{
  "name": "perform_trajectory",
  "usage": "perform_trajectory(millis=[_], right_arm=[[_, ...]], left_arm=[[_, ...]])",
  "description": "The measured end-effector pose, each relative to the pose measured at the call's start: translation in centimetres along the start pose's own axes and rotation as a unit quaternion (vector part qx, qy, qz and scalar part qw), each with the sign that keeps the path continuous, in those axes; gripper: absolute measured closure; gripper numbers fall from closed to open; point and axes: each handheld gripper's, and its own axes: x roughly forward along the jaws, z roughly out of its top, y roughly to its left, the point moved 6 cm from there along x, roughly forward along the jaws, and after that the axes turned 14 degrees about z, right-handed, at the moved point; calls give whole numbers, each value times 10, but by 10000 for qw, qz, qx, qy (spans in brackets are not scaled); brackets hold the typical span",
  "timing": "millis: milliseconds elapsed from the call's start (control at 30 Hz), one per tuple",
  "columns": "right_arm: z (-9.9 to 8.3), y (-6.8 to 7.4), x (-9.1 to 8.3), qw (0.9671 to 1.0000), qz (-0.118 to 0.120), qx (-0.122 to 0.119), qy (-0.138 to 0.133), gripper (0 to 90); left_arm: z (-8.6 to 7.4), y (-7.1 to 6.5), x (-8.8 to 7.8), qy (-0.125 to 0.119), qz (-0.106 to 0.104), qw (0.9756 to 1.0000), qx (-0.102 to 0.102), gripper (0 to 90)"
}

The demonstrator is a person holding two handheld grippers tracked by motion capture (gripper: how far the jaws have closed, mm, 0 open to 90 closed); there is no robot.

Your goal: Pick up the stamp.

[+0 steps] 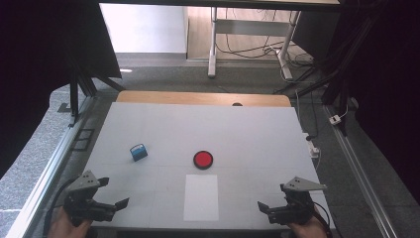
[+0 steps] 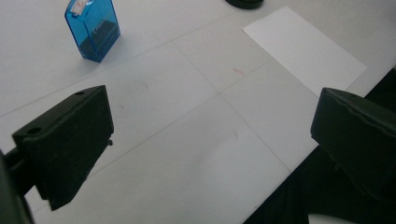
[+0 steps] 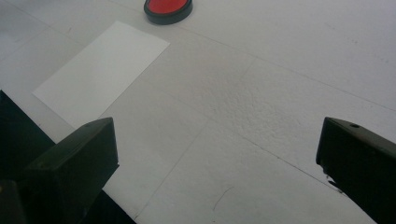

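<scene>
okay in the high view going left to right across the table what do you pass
Left gripper with black jaws → small blue translucent plastic box → round red disc with a black rim → right gripper with black jaws.

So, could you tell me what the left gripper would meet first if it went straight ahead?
Probably bare table: the open left gripper aims between the blue box and the paper; depth is unclear.

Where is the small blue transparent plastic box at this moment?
In the high view the small blue transparent plastic box stands on the white table, left of the round red button, beyond the left gripper.
</scene>
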Motion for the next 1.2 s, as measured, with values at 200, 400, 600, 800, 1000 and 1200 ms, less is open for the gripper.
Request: perform_trajectory(millis=[200,400,600,800,1000,1200], right_arm=[[0,0,0,10000,24,-14,7,0],[0,-1,0,10000,-5,23,-9,0],[0,0,0,10000,19,23,-26,0],[0,-1,0,10000,54,51,-39,0],[0,0,0,10000,46,-8,3,0],[0,0,1,10000,57,-7,3,0]], left_arm=[[5,2,12,41,16,10000,-40,0],[11,4,22,51,14,10000,-53,0],[17,8,32,162,54,9999,-1,0],[22,16,40,225,89,9997,-71,0],[27,26,47,260,242,9993,-126,0],[34,36,56,325,350,9988,-145,0]])
